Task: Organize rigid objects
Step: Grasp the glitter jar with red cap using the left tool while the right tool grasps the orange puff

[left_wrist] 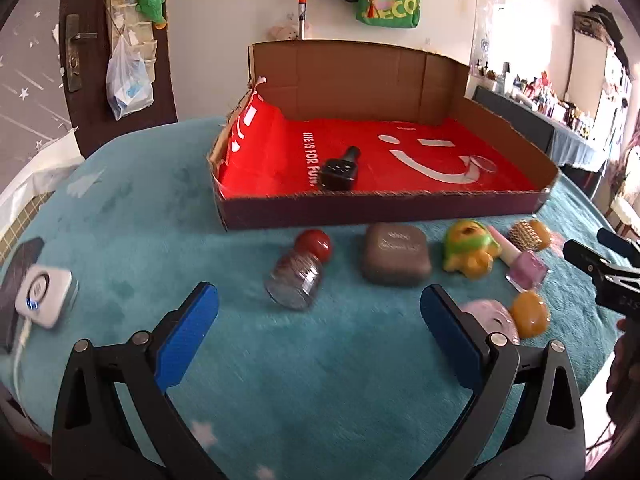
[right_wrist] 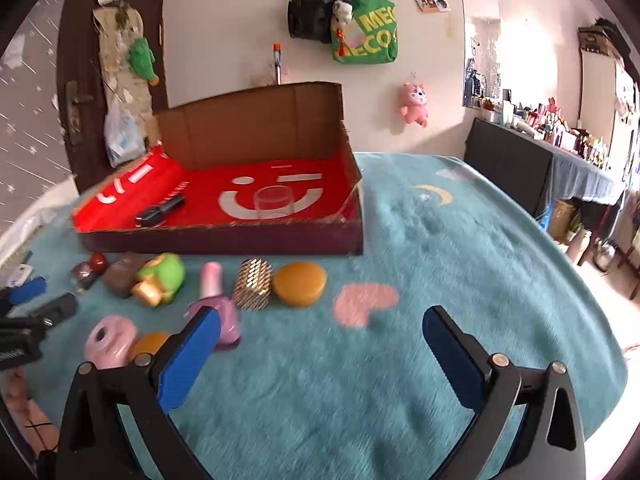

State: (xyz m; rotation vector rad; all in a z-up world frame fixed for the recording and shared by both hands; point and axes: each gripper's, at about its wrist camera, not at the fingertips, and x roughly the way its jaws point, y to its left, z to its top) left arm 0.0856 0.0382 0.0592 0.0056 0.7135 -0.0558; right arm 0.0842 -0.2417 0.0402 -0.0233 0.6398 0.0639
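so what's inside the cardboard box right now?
Inside the cardboard box: a red liner, a black bottle lying on its side, and a clear round container. Whatever lies under the liner is covered.

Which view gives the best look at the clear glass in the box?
The right wrist view: the glass stands upright on the red liner, its whole outline visible near the centre. In the left wrist view the glass is a faint rim near the box's right end.
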